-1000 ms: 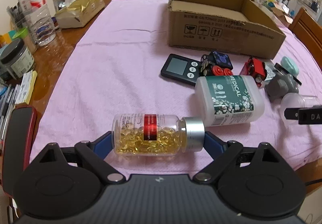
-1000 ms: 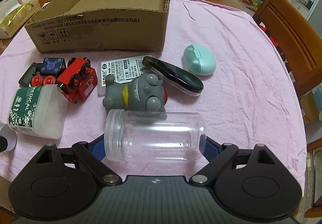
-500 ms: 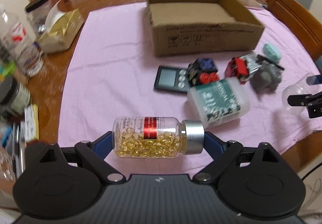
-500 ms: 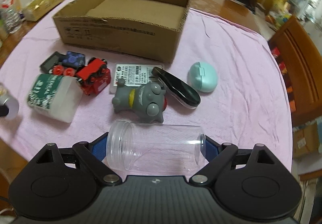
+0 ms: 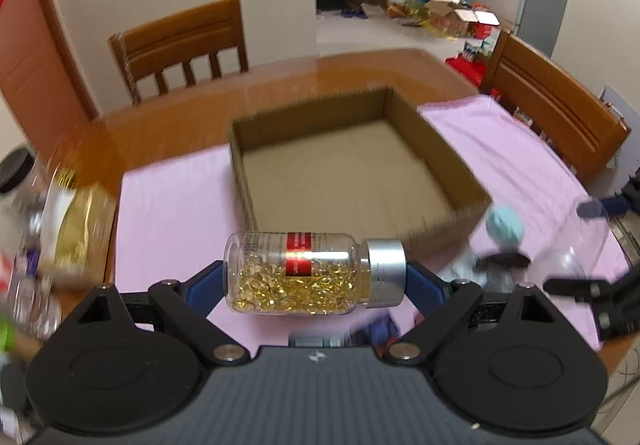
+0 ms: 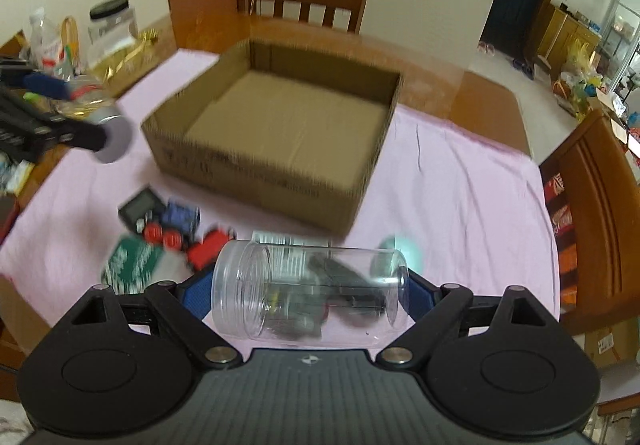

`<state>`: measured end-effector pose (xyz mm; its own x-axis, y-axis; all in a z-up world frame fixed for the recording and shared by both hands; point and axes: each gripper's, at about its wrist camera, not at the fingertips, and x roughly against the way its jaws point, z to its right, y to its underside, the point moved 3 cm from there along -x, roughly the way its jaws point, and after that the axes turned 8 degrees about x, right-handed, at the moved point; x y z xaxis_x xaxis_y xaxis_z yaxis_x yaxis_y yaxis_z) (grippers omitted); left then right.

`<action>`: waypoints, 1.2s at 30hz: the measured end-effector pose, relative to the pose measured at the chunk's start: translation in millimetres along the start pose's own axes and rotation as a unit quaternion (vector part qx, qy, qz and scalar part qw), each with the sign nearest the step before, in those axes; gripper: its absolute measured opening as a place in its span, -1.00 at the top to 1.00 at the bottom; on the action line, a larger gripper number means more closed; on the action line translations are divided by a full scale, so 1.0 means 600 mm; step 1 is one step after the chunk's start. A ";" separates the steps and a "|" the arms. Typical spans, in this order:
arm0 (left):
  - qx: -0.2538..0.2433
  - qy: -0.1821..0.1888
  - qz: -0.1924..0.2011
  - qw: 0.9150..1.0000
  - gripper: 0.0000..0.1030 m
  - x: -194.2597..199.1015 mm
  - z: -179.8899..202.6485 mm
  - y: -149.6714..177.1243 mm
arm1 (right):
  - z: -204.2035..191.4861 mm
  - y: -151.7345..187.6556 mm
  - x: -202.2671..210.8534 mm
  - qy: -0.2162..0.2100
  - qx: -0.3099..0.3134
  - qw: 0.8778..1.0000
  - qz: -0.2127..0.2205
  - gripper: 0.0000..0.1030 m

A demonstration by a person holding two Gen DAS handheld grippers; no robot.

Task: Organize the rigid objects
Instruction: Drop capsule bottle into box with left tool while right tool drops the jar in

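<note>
Round brown wooden table (image 6: 480,101) carries a pink cloth (image 6: 460,197). On the cloth: open brown cardboard box (image 6: 276,161), small toys and containers, blurred.

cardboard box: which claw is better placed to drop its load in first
Left, probably. The left claw holds the capsule bottle lengthwise, lifted right in front of the cardboard box, its open inside directly ahead. The right claw grips the clear jar farther back, with toys between it and the box.
</note>
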<state>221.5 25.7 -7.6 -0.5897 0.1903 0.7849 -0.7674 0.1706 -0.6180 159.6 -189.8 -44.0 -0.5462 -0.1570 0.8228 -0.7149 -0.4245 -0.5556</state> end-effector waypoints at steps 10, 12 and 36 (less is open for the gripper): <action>-0.014 0.017 -0.016 1.000 -0.79 -0.155 -0.014 -0.108 | 0.007 -0.081 -0.031 0.020 -0.020 1.000 0.007 -0.81; -0.015 0.019 -0.016 1.000 -0.79 -0.178 -0.018 -0.118 | 0.010 -0.091 -0.038 0.023 -0.025 0.999 0.004 -0.81; 0.092 -0.029 0.037 0.995 -0.97 -0.112 -0.093 -0.049 | 0.005 -0.151 -0.100 0.007 -0.004 1.000 -0.004 -0.82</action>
<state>297.8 61.8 -44.6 -0.6557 0.1397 0.7420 -0.7512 -0.0227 -0.6596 258.5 -144.4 -42.7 -0.5457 -0.1411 0.8260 -0.7231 -0.4189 -0.5492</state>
